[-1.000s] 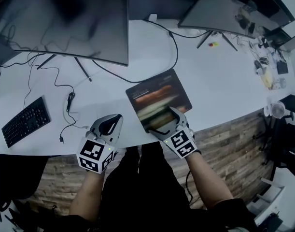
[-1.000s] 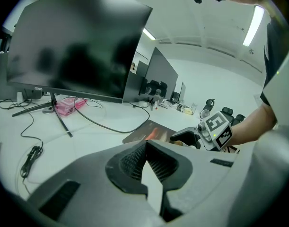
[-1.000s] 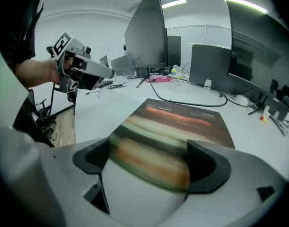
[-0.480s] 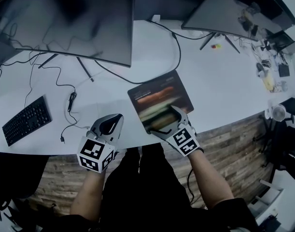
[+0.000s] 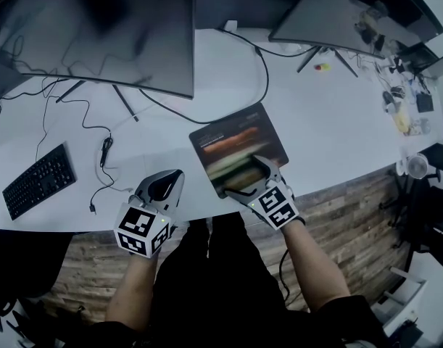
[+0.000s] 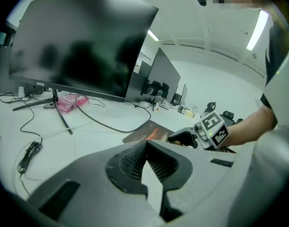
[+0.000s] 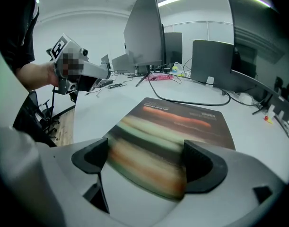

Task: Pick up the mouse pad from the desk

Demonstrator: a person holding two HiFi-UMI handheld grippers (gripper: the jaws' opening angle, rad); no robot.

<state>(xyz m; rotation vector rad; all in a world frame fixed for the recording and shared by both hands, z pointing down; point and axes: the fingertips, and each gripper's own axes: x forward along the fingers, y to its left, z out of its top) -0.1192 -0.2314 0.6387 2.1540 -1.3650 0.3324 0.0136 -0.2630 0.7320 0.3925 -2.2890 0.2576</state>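
Mouse pad, appearance: a dark, thin rectangle with rounded corners is seen, the mouse pad [image 5: 239, 147]; it is printed with long bands of orange-red, pale green and cream, and a line of small white print at the far end cannot be read.
Mouse pad, sharpness: the far half is shown crisply in the right gripper view [image 7: 191, 119], while the near half is smeared into soft stripes.
Mouse pad, place: it is laid on the white desk [image 5: 330, 129], turned at a slant to the front edge, with its near end close to that edge and a black cable [image 5: 263, 71] curving past beyond its far end.
Right gripper, state: the right gripper [image 5: 244, 176] is held released, its jaws spread wide; they have just been opening, and the near end of the pad is found between them.
Pad against right gripper: the gap between the jaws is nearly filled by the pad's near end [image 7: 146, 160]; its sides are brought close to both jaws, but contact cannot be told.
Left gripper, state: the left gripper [image 5: 174, 178] is kept clenched, jaws together on nothing [image 6: 146, 148].
Pad against left gripper: the pad is seen well apart, to its right [image 6: 146, 132].
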